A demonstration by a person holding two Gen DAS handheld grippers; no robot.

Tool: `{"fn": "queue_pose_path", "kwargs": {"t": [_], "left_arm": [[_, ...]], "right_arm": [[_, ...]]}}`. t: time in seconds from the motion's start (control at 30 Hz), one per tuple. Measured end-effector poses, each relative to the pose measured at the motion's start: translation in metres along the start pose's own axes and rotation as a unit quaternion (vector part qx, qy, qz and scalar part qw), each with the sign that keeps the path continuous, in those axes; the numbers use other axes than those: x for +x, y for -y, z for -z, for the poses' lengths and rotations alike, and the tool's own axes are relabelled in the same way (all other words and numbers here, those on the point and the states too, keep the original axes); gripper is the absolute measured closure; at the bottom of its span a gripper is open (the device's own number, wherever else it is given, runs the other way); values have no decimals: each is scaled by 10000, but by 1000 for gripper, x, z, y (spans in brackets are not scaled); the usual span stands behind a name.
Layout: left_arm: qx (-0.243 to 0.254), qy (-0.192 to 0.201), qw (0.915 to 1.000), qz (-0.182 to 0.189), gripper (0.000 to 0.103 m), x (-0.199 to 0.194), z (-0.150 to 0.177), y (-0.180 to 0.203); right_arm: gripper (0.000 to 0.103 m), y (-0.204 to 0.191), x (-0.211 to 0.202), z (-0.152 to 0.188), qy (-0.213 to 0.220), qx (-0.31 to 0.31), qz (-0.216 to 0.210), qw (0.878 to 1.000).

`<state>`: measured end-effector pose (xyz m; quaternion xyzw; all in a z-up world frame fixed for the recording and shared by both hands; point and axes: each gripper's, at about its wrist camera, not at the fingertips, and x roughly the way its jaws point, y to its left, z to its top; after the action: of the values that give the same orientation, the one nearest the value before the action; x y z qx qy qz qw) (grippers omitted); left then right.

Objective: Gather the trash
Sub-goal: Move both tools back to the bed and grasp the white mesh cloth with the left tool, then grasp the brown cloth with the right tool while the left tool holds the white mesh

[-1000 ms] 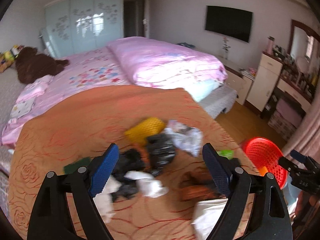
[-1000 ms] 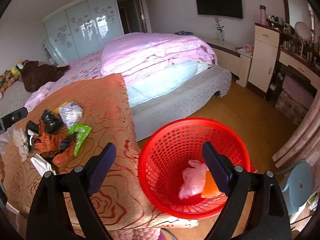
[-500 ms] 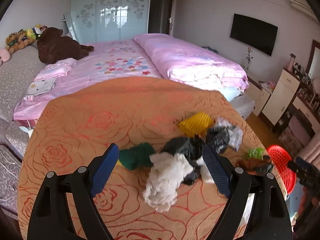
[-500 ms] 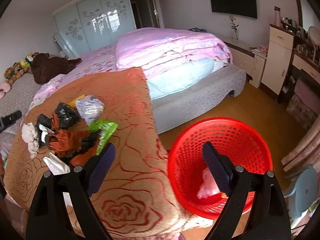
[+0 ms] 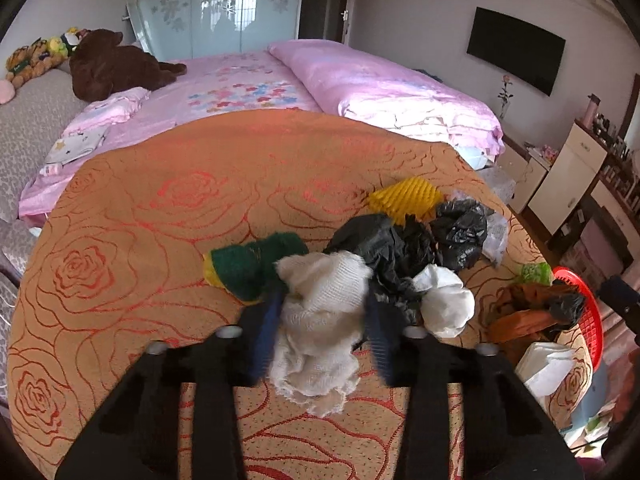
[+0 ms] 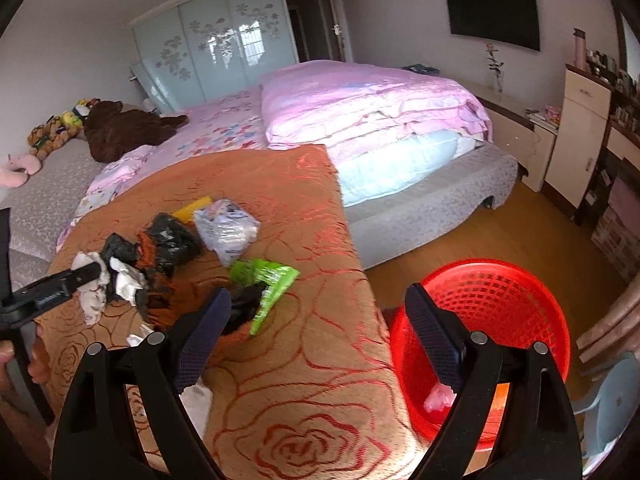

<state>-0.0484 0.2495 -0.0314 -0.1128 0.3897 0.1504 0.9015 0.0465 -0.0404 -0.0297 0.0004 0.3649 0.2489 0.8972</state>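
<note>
A heap of trash lies on the orange rose-patterned blanket (image 5: 168, 216). It holds a white cloth wad (image 5: 320, 320), a green sponge (image 5: 252, 268), black bags (image 5: 460, 232), a yellow mesh piece (image 5: 404, 198) and white tissue (image 5: 444, 300). My left gripper (image 5: 323, 300) is closing, and its blue pads press the white cloth wad from both sides. In the right wrist view it reaches in from the left (image 6: 94, 270). My right gripper (image 6: 318, 296) hangs open and holds nothing over the blanket's edge. A green wrapper (image 6: 264, 280) lies just beyond it, and the red basket (image 6: 500, 292) stands on the floor to its right.
The basket holds a pink bag (image 6: 438, 398) and something orange. A pink bed (image 6: 360, 100) fills the room behind the blanket. A brown plush toy (image 5: 116, 64) lies at the back left. Cabinets (image 6: 580, 128) line the right wall. A pale blue stool (image 6: 612, 392) stands beside the basket.
My left gripper came down and forward onto the white cloth wad, and its jaws narrowed from wide open around it. The right wrist view swung left, from over the basket toward the blanket.
</note>
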Motion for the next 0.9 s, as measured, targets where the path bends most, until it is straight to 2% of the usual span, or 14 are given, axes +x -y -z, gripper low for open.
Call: {"fn": "queue_pose_path", "kwargs": {"t": [0.2,0.63,0.9], "left_arm": [[26,171,9998,-19,78,-11,-1,1],[-360,480,9982,-31,78,-42,-5,-21],[-441,465,9979,2,78,-41,-3,-23]], "right_arm": [[17,-24,9,-5,-107,-220,-318,9992],[17,-71,15,-7,-175,-654,-760,9948],[17,-60,16,-11,-194,-416,-623,9970]]}}
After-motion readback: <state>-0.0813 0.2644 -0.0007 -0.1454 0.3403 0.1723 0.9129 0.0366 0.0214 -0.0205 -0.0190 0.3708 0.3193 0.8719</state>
